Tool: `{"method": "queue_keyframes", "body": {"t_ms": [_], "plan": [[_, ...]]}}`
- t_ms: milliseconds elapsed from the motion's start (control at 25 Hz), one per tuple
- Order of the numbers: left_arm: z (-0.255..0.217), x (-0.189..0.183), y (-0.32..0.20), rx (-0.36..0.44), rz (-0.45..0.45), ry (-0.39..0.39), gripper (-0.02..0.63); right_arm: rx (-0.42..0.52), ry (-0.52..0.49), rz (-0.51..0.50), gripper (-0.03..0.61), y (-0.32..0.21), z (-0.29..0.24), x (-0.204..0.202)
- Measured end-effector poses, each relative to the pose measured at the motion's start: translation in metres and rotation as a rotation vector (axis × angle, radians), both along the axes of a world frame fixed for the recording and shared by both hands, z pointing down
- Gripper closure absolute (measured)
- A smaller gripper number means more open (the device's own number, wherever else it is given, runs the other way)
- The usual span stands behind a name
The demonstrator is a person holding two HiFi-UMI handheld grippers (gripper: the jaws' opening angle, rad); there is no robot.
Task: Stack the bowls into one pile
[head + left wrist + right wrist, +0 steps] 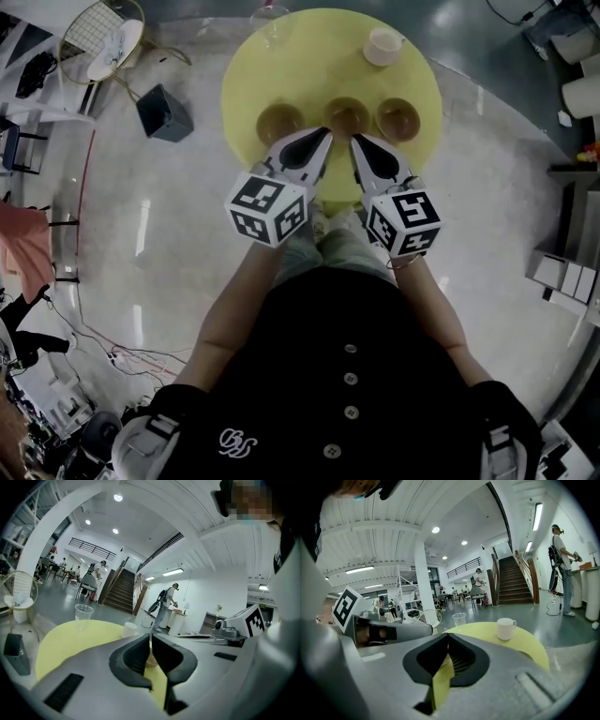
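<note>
Three brown bowls stand in a row on the near half of the round yellow table (309,56): a left bowl (279,119), a middle bowl (346,114) and a right bowl (397,116). None is stacked on another. My left gripper (325,133) is shut and empty, its tip between the left and middle bowls at the table's near edge. My right gripper (356,141) is also shut and empty, its tip just short of the middle bowl. In the left gripper view a sliver of one bowl (151,660) shows through the slit behind the closed left gripper (150,637). The right gripper (448,635) has its jaws pressed together.
A white cup (383,45) and a clear plastic cup (271,28) stand at the table's far side. A dark box (165,112) and a wire chair (103,42) stand on the floor at the left. Shelving lines the right wall.
</note>
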State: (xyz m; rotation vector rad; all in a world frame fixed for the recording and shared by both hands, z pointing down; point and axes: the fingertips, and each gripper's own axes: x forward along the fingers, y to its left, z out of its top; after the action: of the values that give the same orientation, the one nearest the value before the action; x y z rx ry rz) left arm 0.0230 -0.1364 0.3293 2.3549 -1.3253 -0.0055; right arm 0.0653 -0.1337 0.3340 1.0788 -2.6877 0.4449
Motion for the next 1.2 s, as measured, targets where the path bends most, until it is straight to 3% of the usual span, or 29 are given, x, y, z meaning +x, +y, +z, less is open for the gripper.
{"method": "queue_keyframes", "body": {"t_ms": [280, 560, 1000, 1200], "plan": [[0.014, -0.015, 0.007, -0.053, -0.005, 0.041, 0.591, -0.001, 0.008, -0.085, 0.580, 0.009, 0.005, -0.016], [0.023, -0.031, 0.006, -0.088, -0.002, 0.028, 0.591, -0.006, 0.034, -0.080, 0.580, 0.006, 0.014, -0.019], [0.066, -0.031, 0.003, -0.191, 0.019, 0.024, 0.591, 0.046, 0.283, -0.138, 0.580, -0.009, 0.055, -0.024], [0.088, -0.037, 0.003, -0.225, 0.015, -0.026, 0.591, 0.072, 0.377, -0.183, 0.565, -0.013, 0.079, -0.028]]}}
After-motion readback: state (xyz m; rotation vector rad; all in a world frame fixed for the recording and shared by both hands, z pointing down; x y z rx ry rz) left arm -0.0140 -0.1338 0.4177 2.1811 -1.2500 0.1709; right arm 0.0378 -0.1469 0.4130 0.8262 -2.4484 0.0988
